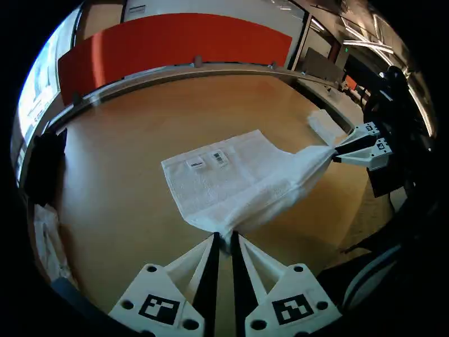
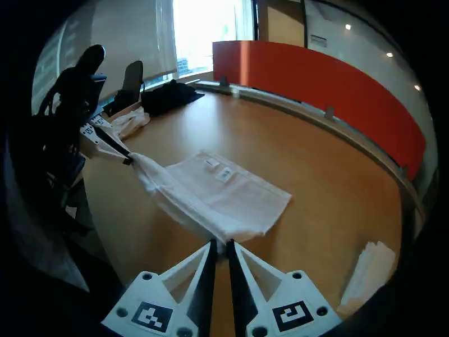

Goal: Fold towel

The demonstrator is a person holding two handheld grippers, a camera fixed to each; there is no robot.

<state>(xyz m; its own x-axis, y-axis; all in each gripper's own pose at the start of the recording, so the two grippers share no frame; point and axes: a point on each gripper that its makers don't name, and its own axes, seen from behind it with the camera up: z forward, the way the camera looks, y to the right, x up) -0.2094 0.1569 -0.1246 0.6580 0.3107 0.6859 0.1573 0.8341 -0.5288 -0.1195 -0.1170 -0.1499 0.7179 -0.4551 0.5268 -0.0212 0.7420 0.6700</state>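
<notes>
A white towel (image 1: 236, 180) with two small labels lies partly on the wooden table (image 1: 140, 146), its near edge lifted. My left gripper (image 1: 224, 238) is shut on one corner of it. Off to the right in the left gripper view, my right gripper (image 1: 335, 154) pinches the other lifted corner. In the right gripper view the towel (image 2: 224, 194) stretches from my right gripper (image 2: 220, 244), shut on its corner, across to my left gripper (image 2: 128, 159) at the left, held by a person in dark clothing.
An orange partition (image 1: 168, 48) runs behind the table's far edge. A dark bag (image 2: 168, 95) and a pale cloth (image 2: 132, 121) lie at one end. A stack of folded white towels (image 2: 367, 269) sits near the other end. Chairs (image 2: 132, 76) stand by the window.
</notes>
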